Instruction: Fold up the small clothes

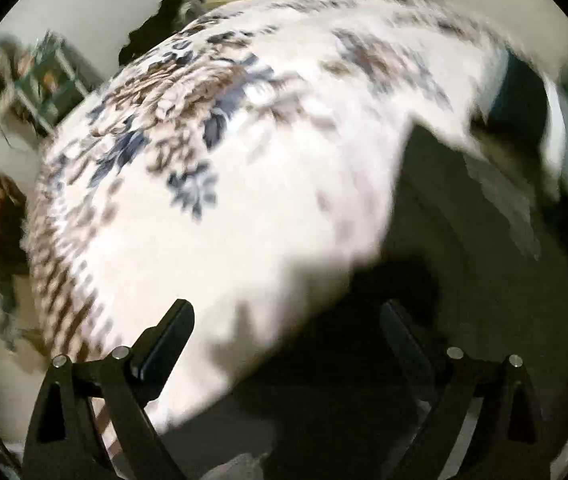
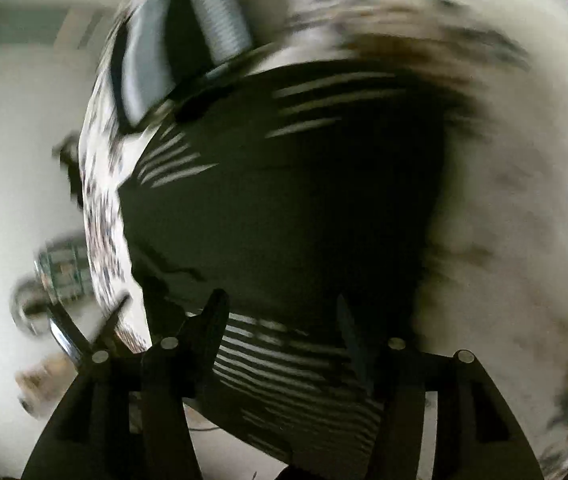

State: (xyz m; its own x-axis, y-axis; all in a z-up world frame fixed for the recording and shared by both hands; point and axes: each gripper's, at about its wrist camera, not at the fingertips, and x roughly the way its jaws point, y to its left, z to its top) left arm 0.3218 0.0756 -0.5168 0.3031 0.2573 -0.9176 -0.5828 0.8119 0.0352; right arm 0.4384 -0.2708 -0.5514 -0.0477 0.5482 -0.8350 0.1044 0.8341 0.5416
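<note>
While both views are blurred, we see the left gripper point(image 1: 288, 320) with jaws spread wide over a floral blanket point(image 1: 212, 184). Our right gripper point(image 2: 280, 312) also gapes, a dark striped garment point(image 2: 284, 184) between its jaws, spreading farther ahead.

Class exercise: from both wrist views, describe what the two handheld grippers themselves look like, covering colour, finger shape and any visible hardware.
The left gripper and the right gripper look alike: matte black, each with two flat fingers tapering to narrow tips, on angular black linkage arms with triangular cut-outs. Small round silver pins mark the joints. No cables, markings or sleeves are visible.
</note>
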